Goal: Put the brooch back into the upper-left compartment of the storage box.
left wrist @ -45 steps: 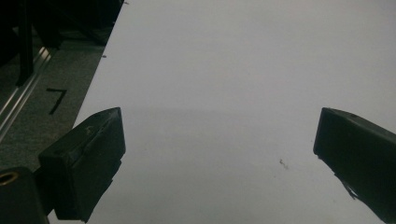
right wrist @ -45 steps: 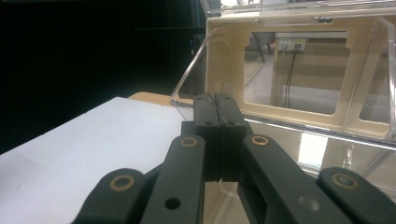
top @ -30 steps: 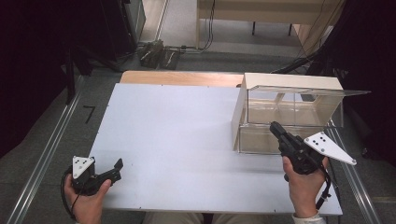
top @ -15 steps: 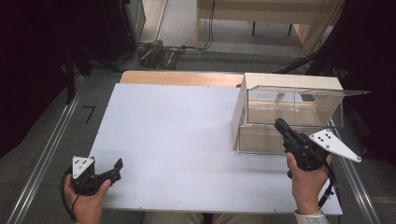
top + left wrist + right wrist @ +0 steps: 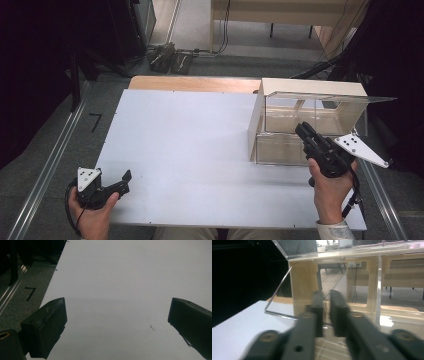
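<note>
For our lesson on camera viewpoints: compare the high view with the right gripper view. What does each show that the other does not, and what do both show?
High view alone: the left gripper near the table's front left corner, both of the person's hands, and the grey floor with metal rails.

Right gripper view alone: a close look along the right gripper, whose jaws have just been opening, with a narrow gap and nothing between them, and a room with cables seen through the box.

Both: the clear box with its lid raised, and the white table.
</note>
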Tool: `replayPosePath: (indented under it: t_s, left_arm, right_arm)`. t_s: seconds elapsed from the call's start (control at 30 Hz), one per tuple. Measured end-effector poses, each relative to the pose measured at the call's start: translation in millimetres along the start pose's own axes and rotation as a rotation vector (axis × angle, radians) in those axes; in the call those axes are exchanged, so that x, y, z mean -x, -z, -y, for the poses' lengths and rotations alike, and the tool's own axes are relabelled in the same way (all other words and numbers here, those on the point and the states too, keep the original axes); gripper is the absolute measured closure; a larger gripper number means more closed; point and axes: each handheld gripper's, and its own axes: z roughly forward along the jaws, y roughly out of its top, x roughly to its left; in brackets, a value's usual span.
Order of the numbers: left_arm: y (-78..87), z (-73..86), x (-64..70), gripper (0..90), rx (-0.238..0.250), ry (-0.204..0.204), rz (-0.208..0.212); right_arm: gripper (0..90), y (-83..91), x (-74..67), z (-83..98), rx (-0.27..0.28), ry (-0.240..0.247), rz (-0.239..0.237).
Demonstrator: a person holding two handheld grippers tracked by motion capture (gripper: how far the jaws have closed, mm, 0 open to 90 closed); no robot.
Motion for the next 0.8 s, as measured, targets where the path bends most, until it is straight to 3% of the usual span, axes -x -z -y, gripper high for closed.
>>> replayPosePath:
  t_s: [0.8]
  left_arm:
    - [0.1,-0.1,0.0,2.7,0.001,0.000,0.001]
  right_arm:
    - [35.3,1.1,-5.3,-3.5,-0.004,0.028,-0.034]
